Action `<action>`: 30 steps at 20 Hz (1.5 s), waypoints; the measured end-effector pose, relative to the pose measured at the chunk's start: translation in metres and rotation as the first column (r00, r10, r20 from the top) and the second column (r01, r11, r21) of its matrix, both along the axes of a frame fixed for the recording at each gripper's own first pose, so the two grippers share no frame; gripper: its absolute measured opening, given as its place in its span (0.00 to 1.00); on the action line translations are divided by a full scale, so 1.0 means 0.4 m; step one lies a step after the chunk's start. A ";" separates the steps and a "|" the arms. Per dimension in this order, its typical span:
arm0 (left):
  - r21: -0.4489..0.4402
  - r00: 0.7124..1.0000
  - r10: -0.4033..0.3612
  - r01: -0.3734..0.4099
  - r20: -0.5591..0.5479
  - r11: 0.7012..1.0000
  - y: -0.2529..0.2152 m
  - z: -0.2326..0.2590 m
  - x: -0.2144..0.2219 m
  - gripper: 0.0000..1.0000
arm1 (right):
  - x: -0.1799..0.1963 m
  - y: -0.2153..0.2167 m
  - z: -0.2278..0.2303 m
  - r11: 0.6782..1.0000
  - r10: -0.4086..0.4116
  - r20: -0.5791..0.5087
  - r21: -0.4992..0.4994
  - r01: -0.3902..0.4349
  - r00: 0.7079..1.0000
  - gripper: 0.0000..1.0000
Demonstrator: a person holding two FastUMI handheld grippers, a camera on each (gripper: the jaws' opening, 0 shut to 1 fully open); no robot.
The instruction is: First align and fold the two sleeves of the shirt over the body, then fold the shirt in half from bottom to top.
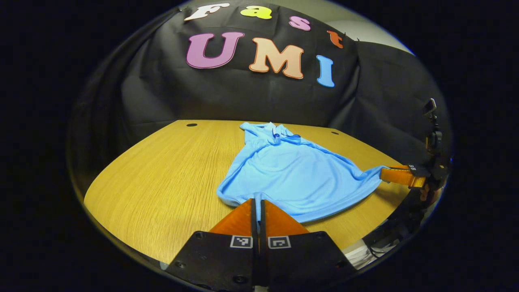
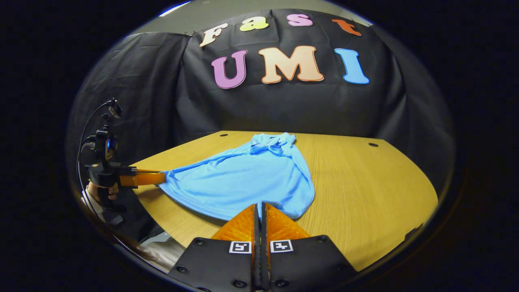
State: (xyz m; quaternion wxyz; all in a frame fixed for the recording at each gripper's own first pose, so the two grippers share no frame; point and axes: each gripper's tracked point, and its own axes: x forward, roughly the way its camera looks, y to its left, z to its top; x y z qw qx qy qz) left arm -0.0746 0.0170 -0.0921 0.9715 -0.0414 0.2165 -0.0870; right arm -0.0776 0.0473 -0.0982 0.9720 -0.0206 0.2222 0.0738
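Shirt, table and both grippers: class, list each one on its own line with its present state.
Shirt: lying on the table, sleeves folded in, collar at the far end, hem pinched at both near corners.
Left gripper: shut on the shirt's hem.
Right gripper: shut on the shirt's hem.
Table: wooden, bearing the shirt.

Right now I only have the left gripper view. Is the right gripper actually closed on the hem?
Observer: In the right gripper view, the right gripper has its fingers together, with the hem of the shirt at their tips.
Operator: And my left gripper from outside?
Observer: The left gripper pinches the hem's corner, with the cloth drawn to a point.
Operator: Room past the shirt's right edge?
Observer: There's a wide stretch of bare table there.
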 end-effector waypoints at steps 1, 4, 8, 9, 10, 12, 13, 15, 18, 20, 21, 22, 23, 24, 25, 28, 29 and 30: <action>0.002 1.000 -0.007 0.007 0.005 1.000 0.001 0.018 0.028 0.00 | 0.030 -0.001 0.014 1.000 0.002 0.002 -0.003 -0.002 1.000 0.02; 0.003 0.999 -0.034 0.034 0.035 0.999 0.009 0.080 0.127 0.00 | 0.127 0.001 0.050 1.000 0.004 0.000 -0.007 -0.004 1.000 0.02; -0.033 0.997 -0.042 0.044 0.061 0.999 0.025 0.144 0.284 0.00 | 0.280 -0.015 0.077 0.999 -0.007 0.000 -0.040 0.007 1.000 0.02; -0.043 0.998 -0.022 0.025 0.064 0.999 0.036 0.158 0.324 0.00 | 0.316 -0.017 0.080 1.000 -0.011 -0.007 -0.029 0.011 1.000 0.02; -0.051 0.997 -0.012 0.015 0.075 0.999 0.044 0.172 0.365 0.00 | 0.355 -0.028 0.080 0.999 -0.031 -0.010 -0.027 0.030 0.999 0.02; -0.066 0.997 0.008 -0.003 0.079 0.998 0.051 0.186 0.433 0.00 | 0.431 -0.049 0.089 0.998 -0.059 -0.014 -0.023 0.059 0.998 0.02; -0.070 0.997 0.021 -0.015 0.079 0.997 0.053 0.192 0.470 0.00 | 0.468 -0.054 0.098 0.997 -0.072 -0.009 -0.008 0.072 0.997 0.02; -0.056 0.995 0.045 -0.040 0.086 0.998 0.060 0.199 0.540 0.00 | 0.544 -0.066 0.112 0.995 -0.102 -0.007 0.023 0.102 0.995 0.02; -0.049 0.993 0.082 -0.078 0.079 0.996 0.066 0.197 0.647 0.00 | 0.656 -0.104 0.109 0.987 -0.155 -0.005 0.027 0.155 0.988 0.02; -0.053 0.990 0.120 -0.116 0.074 0.992 0.080 0.184 0.718 0.00 | 0.711 -0.126 0.087 0.979 -0.192 -0.024 0.066 0.193 0.981 0.02; -0.053 0.987 0.143 -0.140 0.071 0.989 0.093 0.176 0.756 0.00 | 0.749 -0.146 0.075 0.972 -0.217 -0.030 0.083 0.219 0.976 0.02; -0.056 0.985 0.159 -0.156 0.064 0.986 0.098 0.163 0.790 0.00 | 0.786 -0.168 0.064 0.964 -0.244 -0.041 0.097 0.247 0.969 0.02; -0.060 0.983 0.175 -0.172 0.049 0.983 0.104 0.141 0.820 0.00 | 0.819 -0.195 0.048 0.954 -0.277 -0.049 0.108 0.281 0.960 0.02; -0.065 0.984 0.175 -0.173 0.035 0.983 0.105 0.123 0.852 0.00 | 0.850 -0.218 0.021 0.943 -0.302 -0.064 0.125 0.307 0.951 0.02; -0.065 0.984 0.179 -0.177 0.022 0.982 0.106 0.102 0.882 0.00 | 0.884 -0.235 -0.011 0.933 -0.321 -0.082 0.146 0.330 0.944 0.02; -0.021 0.978 0.206 -0.207 -0.020 0.978 0.118 0.029 0.954 0.00 | 0.962 -0.260 -0.112 0.898 -0.367 -0.151 0.201 0.392 0.918 0.02; -0.002 0.977 0.213 -0.213 -0.028 0.977 0.116 0.009 0.971 0.00 | 0.985 -0.257 -0.136 0.894 -0.372 -0.156 0.206 0.399 0.915 0.02; 0.008 0.975 0.219 -0.219 -0.031 0.976 0.114 0.000 0.989 0.00 | 1.000 -0.260 -0.153 0.889 -0.380 -0.157 0.210 0.407 0.912 0.02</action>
